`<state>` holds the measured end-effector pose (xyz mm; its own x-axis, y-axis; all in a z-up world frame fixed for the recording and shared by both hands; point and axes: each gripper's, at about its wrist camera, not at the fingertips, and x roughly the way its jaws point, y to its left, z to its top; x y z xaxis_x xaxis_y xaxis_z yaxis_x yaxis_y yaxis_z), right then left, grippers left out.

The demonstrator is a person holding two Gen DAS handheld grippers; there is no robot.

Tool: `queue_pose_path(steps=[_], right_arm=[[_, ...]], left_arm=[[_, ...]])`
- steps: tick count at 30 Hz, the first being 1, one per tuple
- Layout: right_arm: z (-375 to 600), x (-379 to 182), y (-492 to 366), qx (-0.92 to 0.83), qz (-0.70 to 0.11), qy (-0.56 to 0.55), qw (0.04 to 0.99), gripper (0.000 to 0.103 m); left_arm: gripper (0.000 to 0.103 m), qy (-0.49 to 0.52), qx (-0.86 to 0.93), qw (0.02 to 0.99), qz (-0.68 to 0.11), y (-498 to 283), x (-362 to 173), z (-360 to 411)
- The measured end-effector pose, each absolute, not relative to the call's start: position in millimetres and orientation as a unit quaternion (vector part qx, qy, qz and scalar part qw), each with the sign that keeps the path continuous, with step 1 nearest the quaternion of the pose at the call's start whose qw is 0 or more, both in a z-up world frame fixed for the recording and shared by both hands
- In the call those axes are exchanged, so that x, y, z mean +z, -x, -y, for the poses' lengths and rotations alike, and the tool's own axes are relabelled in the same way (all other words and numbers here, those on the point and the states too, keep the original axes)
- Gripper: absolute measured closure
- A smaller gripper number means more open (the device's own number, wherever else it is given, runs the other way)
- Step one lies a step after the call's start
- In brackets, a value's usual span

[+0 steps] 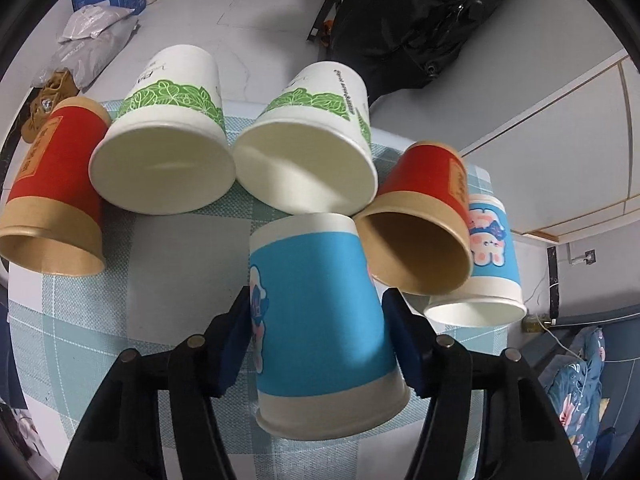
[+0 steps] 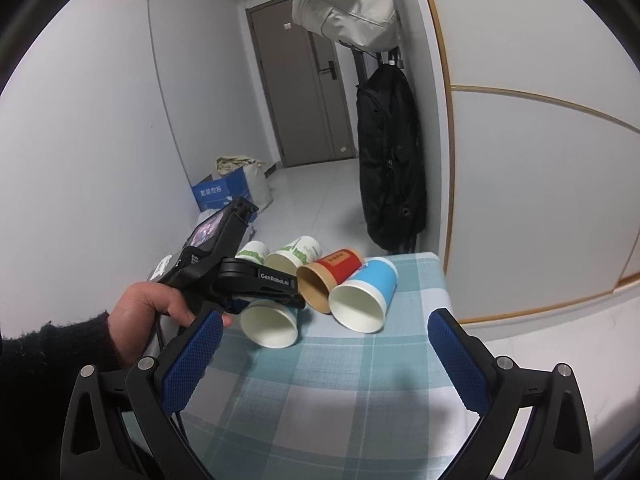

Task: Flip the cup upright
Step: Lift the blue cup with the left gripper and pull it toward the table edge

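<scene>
Several paper cups lie on their sides on a teal checked tablecloth (image 1: 80,320). My left gripper (image 1: 316,312) is shut on a blue cup (image 1: 316,300), one blue pad on each side of its wall, its mouth toward the camera. The same cup (image 2: 270,322) shows under the left gripper (image 2: 260,280) in the right wrist view. Beside it lie a red cup (image 1: 420,220), a second blue cup (image 1: 488,264), two white cups with green leaves (image 1: 168,136) (image 1: 316,140) and another red cup (image 1: 52,192). My right gripper (image 2: 326,352) is open and empty, held back over the near cloth.
The table's right edge (image 2: 444,300) runs along a white wall. A black bag (image 2: 390,168) hangs behind the table's far end. A blue box (image 2: 218,192) and sacks sit on the floor beyond the far left.
</scene>
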<state>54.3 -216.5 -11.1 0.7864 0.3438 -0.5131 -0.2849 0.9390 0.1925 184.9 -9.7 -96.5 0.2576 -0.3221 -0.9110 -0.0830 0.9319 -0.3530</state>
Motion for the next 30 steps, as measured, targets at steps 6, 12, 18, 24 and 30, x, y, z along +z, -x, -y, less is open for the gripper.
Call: queue_pose_path(steps=[6, 12, 18, 24, 30], right_arm=[[220.2, -10.7, -56.5, 0.162, -0.284, -0.063, 0.943, 0.000], [223.5, -12.8, -56.5, 0.158, -0.285, -0.069, 0.943, 0.000], [223.3, -13.5, -49.3, 0.163, -0.279, -0.067, 0.944, 0.000], [224.2, -23.1, -41.2, 0.160, -0.298, -0.066, 0.939, 0.000], [219.0, -23.5, -28.9, 0.164, -0.284, -0.042, 0.944, 0.000]], left_arm=[[0.046, 0.167, -0.087, 0.783, -0.593, -163.0, -70.0, 3.8], [0.046, 0.170, -0.089, 0.794, -0.576, -131.3, -27.7, -7.8], [0.046, 0.166, -0.105, 0.819, -0.538, -89.0, 14.6, -8.0], [0.046, 0.174, -0.115, 0.833, -0.512, -73.1, 28.2, -4.8], [0.046, 0.197, -0.111, 0.827, -0.515, -62.0, 8.4, -1.9]])
